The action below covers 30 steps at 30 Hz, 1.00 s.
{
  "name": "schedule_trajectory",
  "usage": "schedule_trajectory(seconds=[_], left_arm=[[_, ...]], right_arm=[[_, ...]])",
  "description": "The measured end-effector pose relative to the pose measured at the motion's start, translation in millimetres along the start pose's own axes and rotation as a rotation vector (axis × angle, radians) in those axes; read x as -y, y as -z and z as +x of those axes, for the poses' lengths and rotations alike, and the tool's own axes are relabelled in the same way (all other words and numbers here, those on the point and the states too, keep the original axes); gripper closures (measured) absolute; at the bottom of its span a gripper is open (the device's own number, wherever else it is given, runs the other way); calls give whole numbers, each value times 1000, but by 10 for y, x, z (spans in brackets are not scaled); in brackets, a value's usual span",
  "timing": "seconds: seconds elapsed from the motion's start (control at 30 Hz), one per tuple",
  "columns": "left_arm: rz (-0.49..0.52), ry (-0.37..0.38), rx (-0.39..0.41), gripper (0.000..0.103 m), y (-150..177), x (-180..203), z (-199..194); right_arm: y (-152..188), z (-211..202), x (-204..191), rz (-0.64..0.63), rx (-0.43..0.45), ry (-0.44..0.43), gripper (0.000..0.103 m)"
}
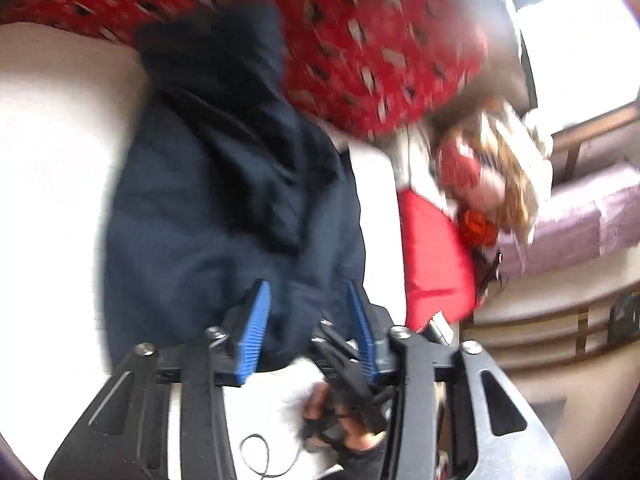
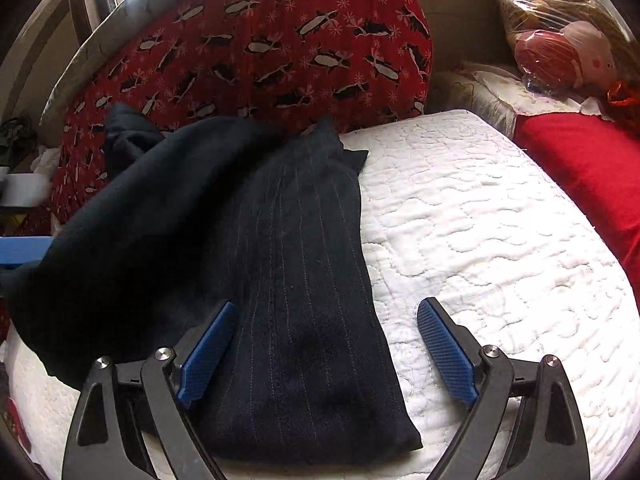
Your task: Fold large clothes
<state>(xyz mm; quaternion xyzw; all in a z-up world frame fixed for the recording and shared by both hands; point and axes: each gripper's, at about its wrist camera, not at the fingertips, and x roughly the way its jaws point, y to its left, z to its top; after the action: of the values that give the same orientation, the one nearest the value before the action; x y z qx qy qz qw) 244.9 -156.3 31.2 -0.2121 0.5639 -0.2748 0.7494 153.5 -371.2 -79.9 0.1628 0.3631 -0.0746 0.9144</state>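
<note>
A dark navy pinstriped garment (image 2: 288, 280) lies on a white quilted mattress (image 2: 480, 240), one layer lifted and draped over on the left. My right gripper (image 2: 326, 316) is open just above the garment's near end, its blue pads (image 2: 208, 348) straddling the cloth's right edge. In the blurred left wrist view the garment (image 1: 224, 200) hangs bunched in front of my left gripper (image 1: 308, 300), whose blue pads (image 1: 256, 332) stand apart with dark cloth between them; whether they pinch it cannot be told. The left gripper's blue finger (image 2: 24, 250) shows at the left edge of the right wrist view.
A large red cushion with a black-and-white print (image 2: 260, 52) leans behind the mattress. A plain red cushion (image 2: 592, 176) lies at the right. A plastic-wrapped doll (image 2: 560, 52) sits at the back right. The other hand, in a dark fingerless glove (image 1: 344, 420), shows below the left gripper.
</note>
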Motion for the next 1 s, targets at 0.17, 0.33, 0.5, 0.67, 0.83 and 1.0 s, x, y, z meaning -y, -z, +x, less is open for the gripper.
schedule_trajectory(seconds=[0.17, 0.33, 0.5, 0.67, 0.83, 1.0], left_arm=[[-86, -204, 90, 56, -71, -563, -138], [-150, -197, -17, 55, 136, -893, 268], [-66, -221, 7, 53, 259, -815, 252], [-87, -128, 17, 54, 211, -834, 36], [-34, -136, 38, 47, 148, -703, 113], [-10, -166, -59, 46, 247, -655, 505]], right_arm=[[-184, -196, 155, 133, -21, -1, 16], [-578, -347, -60, 225, -23, -262, 14], [-768, 152, -719, 63, -176, -220, 20], [-841, 124, -937, -74, -128, -271, 96], [-852, -46, -98, 133, -66, -288, 97], [-515, 114, 595, 370, -166, -332, 87]])
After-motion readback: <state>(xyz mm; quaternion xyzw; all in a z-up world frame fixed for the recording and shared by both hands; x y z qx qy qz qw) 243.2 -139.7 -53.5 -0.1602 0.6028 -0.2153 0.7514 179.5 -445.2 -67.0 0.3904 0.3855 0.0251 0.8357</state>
